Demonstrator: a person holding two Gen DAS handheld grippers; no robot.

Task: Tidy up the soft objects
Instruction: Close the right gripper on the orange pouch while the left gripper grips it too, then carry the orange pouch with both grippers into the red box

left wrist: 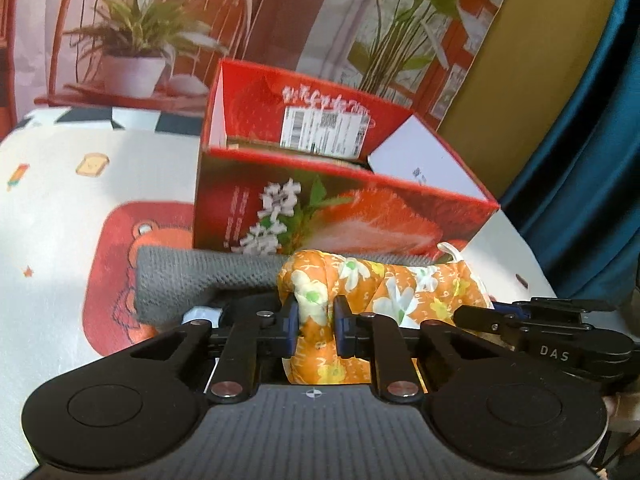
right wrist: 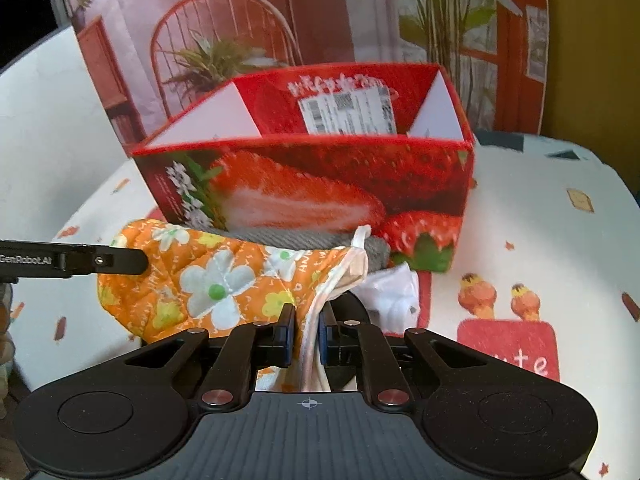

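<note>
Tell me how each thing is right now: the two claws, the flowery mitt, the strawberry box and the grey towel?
Left claw: shut on the mitt.
Right claw: shut on the mitt's white edge.
Flowery mitt: held at both ends.
Strawberry box: open, upright.
Grey towel: lying against the box.

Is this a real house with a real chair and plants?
Probably not a whole room. The chair and plants look printed on a backdrop hung behind a table with a cartoon cloth. On it stand a strawberry box and a flowery oven mitt, so likely a home-style practice corner.
</note>
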